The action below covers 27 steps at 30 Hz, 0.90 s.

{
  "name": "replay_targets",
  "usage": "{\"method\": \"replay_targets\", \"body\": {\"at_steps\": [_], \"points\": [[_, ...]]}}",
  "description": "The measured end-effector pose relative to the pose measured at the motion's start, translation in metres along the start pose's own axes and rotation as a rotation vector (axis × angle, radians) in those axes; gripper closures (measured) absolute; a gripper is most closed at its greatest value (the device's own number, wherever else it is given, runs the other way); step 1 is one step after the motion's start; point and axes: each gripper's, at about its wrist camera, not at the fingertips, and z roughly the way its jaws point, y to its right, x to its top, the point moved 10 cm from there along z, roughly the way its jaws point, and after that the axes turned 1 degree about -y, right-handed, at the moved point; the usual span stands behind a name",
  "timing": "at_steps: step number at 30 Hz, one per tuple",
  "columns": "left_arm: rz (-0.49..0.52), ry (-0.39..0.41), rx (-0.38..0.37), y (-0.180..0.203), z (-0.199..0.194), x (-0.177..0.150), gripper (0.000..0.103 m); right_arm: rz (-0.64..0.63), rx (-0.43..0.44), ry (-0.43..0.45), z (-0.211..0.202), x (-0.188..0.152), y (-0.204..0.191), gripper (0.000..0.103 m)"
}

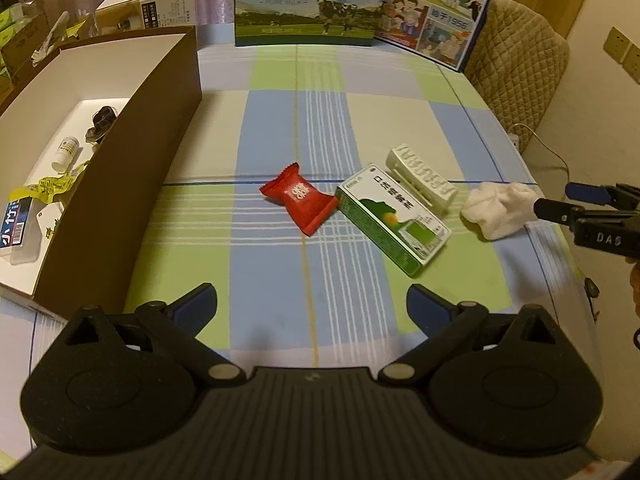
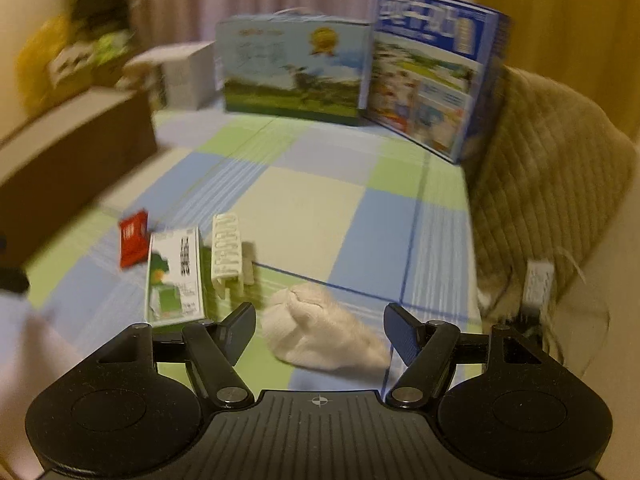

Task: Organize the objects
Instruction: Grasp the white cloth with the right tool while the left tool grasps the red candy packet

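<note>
On the checked tablecloth lie a red candy packet, a green and white medicine box, a white clip-like piece and a rolled white sock. My left gripper is open and empty, hovering short of the candy. My right gripper is open, its jaws on either side of the sock; it also shows at the right of the left wrist view. The right wrist view also shows the candy, the box and the clip piece, blurred.
A brown open box with white inside stands at the left and holds a small bottle, a dark object and packets. Two milk cartons stand at the table's far edge. A quilted chair back is at the right.
</note>
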Motion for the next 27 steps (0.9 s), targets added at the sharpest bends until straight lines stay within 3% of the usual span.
{"method": "replay_targets", "body": {"at_steps": [5,9,11,17,23,27], "points": [[-0.017,-0.014,0.019,-0.007,0.015,0.004,0.007,-0.219,0.029,-0.063,0.035,-0.011,-0.012,0.034],[-0.033,-0.022,0.023,-0.01,0.025,0.008,0.008,-0.318,0.023,-0.124,0.059,-0.026,-0.018,0.036],[-0.039,-0.028,0.025,-0.012,0.031,0.01,0.009,-0.32,0.037,-0.137,0.067,-0.03,-0.02,0.059],[-0.048,-0.042,0.031,-0.015,0.049,0.019,0.012,-0.142,0.015,-0.116,0.074,-0.028,-0.008,0.075],[-0.082,-0.054,0.046,-0.017,0.073,0.034,0.015,0.131,-0.03,-0.106,0.073,-0.023,0.012,0.077],[-0.131,-0.047,0.07,-0.021,0.088,0.05,0.015,0.171,-0.033,-0.109,0.074,-0.019,0.015,0.077]]}}
